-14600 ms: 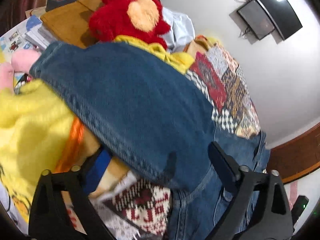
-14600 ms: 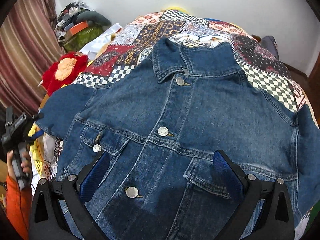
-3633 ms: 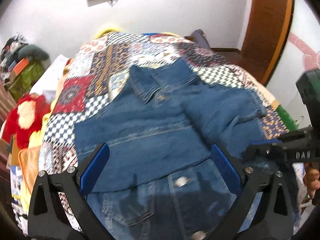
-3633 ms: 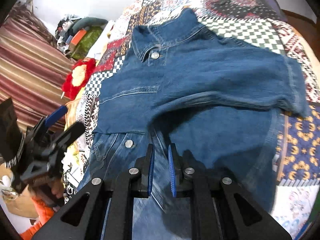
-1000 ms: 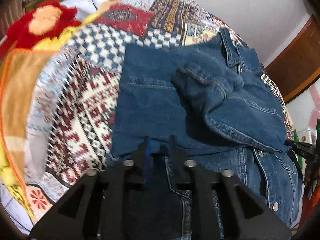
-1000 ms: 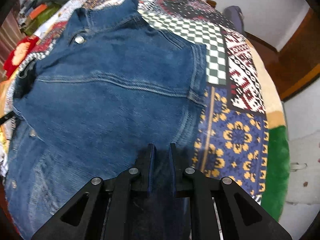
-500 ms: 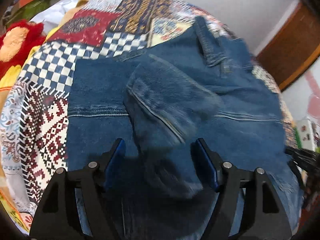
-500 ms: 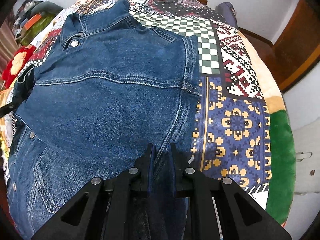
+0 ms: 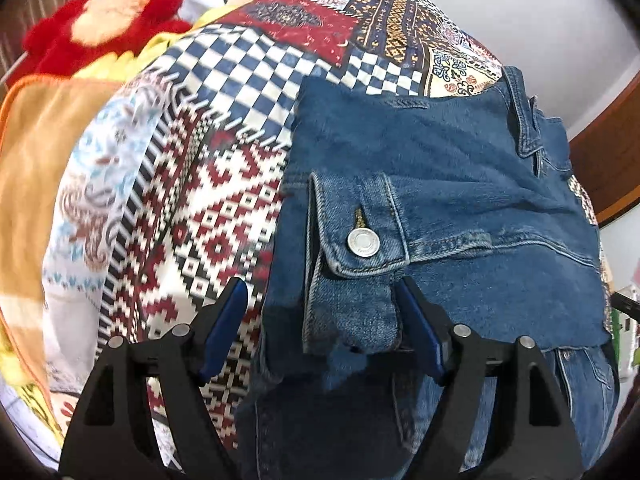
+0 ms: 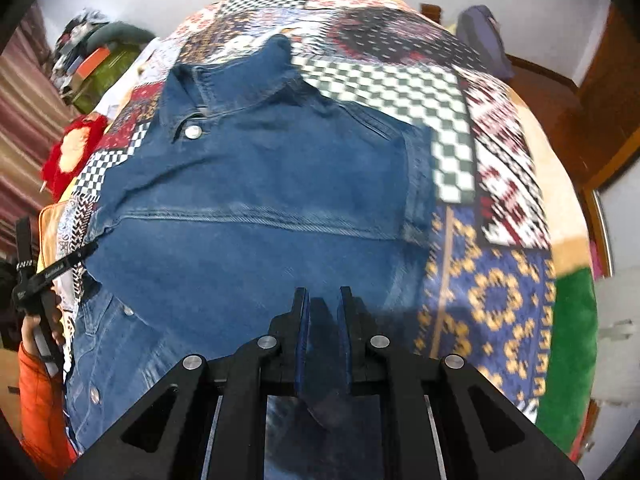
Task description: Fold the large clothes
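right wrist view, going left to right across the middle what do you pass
person's orange sleeve → left gripper → denim jacket → patchwork blanket → green edge of the blanket

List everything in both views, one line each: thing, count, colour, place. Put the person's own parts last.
denim jacket: one, blue, spread on the bed, sleeves folded in.
sleeve cuff: one, blue with a silver button, lying between the left gripper's open fingers.
patchwork bedspread: one, many colours, covering the bed under the jacket.
plush toy: one, red with a pale face, at the bed's far left edge.
clutter pile: one, green, orange and grey, by the wall; items unclear.
left gripper: one, black with blue pads, jaws just opened, over the cuff.
right gripper: one, black, closed on jacket fabric.
sleeve: one, orange, on the arm behind the left gripper.
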`<state>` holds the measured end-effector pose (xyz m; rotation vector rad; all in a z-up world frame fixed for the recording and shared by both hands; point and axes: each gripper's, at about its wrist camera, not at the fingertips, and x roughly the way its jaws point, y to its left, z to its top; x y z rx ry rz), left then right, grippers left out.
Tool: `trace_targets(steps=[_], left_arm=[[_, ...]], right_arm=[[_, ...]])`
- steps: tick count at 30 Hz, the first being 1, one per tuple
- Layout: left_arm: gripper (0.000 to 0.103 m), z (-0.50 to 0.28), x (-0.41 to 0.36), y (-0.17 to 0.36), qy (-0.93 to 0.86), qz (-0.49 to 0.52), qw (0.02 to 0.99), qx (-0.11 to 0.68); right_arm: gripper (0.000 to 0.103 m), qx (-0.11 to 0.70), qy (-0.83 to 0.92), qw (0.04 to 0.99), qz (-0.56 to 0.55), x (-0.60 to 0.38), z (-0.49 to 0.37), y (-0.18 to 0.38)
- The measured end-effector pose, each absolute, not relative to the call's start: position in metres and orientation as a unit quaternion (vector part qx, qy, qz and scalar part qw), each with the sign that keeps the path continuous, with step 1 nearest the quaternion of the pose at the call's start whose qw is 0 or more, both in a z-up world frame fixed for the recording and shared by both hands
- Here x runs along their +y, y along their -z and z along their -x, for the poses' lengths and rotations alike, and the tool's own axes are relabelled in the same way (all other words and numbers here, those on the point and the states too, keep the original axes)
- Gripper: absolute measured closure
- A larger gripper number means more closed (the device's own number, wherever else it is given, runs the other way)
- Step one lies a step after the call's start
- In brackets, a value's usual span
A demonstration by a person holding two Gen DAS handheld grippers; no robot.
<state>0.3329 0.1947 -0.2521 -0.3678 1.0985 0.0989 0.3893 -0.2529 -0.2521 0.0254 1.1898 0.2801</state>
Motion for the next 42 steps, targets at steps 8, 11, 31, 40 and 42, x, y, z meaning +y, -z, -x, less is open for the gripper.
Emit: trace_targets(steps=[8, 11, 31, 40, 42], left_arm=[[0.014, -0.332, 0.18, 0.26, -0.073, 0.111, 0.846, 0.517], [0.014, -0.33, 0.183, 0.262, -0.07, 0.123, 0.845, 0.516], [0.013, -0.319, 0.17, 0.257, -0.078, 0.079, 0.845, 0.522], [0.014, -0.342, 0.186, 0.211, -0.08, 0.077, 0.854, 0.508], [0.013, -0.353, 0.194, 0.203, -0.076, 0.082, 0.856, 0.505]], right_arm=[[0.093, 0.535, -0.125, 0.822, 0.15, -0.206, -0.4, 0.284], [0.093, 0.522, -0.104, 0.82, 0.209, -0.202, -0.393, 0.288], [0.025, 0.539, -0.023, 0.834, 0.118, -0.298, -0.373, 0.293], [0.025, 0.515, -0.068, 0.854, -0.024, -0.33, -0.389, 0.255], [0.025, 0.508, -0.087, 0.856, -0.048, -0.326, -0.399, 0.244]])
